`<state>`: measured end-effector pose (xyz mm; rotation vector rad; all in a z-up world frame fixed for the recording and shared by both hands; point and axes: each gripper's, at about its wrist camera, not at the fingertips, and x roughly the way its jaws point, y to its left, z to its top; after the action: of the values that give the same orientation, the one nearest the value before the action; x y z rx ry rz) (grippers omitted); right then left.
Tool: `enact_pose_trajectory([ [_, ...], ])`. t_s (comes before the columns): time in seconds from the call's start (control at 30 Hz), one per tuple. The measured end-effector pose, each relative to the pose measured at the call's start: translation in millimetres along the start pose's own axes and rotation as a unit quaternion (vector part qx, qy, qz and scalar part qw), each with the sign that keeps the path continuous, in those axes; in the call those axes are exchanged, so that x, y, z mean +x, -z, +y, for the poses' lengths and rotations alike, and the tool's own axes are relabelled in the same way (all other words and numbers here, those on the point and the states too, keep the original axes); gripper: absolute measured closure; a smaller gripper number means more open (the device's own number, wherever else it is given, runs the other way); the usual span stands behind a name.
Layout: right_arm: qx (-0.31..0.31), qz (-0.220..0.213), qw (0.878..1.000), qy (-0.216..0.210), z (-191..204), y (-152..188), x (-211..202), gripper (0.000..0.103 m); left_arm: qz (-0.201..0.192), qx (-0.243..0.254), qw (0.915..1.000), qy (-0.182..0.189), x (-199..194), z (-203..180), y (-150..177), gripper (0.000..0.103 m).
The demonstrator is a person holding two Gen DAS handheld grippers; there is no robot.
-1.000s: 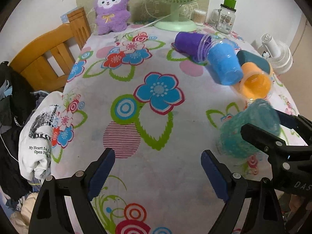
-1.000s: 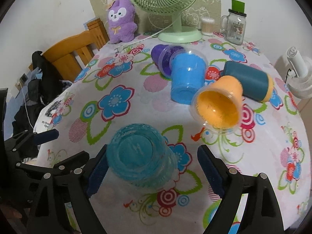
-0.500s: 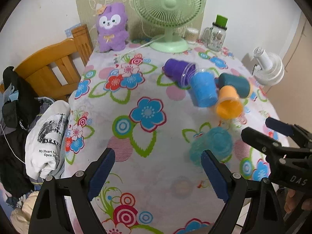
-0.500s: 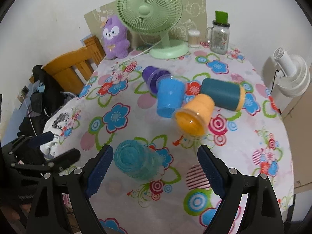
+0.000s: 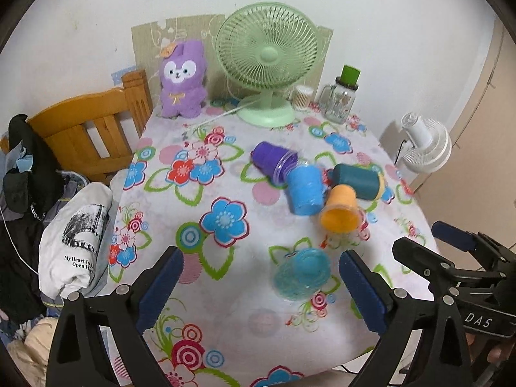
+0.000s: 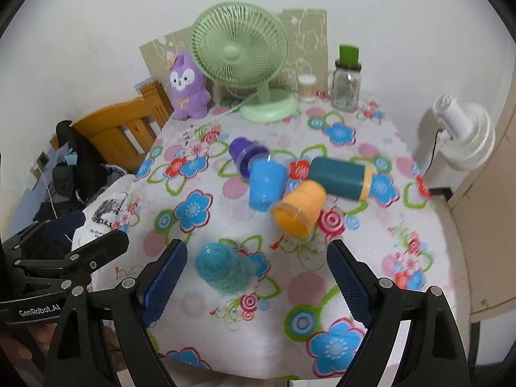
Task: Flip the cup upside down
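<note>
A clear teal cup [image 5: 302, 273] stands upside down on the flowered tablecloth near the front edge; it also shows in the right wrist view [image 6: 222, 271]. My left gripper [image 5: 261, 290] is open and empty, above and short of the cup. My right gripper [image 6: 256, 280] is open and empty, held back above the table's front edge. Behind the teal cup lie an orange cup [image 5: 340, 213], a blue cup [image 5: 304, 190], a purple cup [image 5: 274, 161] and a dark teal cup [image 5: 356, 182], all on their sides.
A green table fan [image 5: 267, 64], a purple plush toy [image 5: 182, 80], a glass jar with a green lid [image 5: 342, 98] and a cotton swab box [image 5: 301, 98] stand at the back. A wooden chair [image 5: 93, 132] with clothes is at left. A white fan [image 5: 425, 145] stands at right.
Both grippers have pulled back and up from the table. The right gripper, which straddled the teal cup, now sits well clear of it. The cup stays upside down.
</note>
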<state>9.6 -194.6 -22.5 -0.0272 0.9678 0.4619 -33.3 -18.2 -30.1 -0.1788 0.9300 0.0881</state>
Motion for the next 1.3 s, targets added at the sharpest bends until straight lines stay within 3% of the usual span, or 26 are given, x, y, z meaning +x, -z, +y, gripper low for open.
enact_pose_trajectory([
  [0.7,0.043,-0.066,0.996,0.047,-7.1,-58.7,-70.6,0.006,-0.063,0.042,0.9966,-0.033,-66.9,-31.8,-61.4,0.0],
  [0.87,0.038,-0.076,0.994,0.068,-8.0,-60.9,-79.2,0.005,-0.079,0.062,0.9947,-0.023,-79.7,-41.2,-66.5,0.0],
  [1.3,0.044,-0.065,0.994,0.076,-9.6,-59.1,-73.4,0.005,-0.054,0.039,0.9977,-0.012,-68.0,-36.3,-64.3,0.0],
])
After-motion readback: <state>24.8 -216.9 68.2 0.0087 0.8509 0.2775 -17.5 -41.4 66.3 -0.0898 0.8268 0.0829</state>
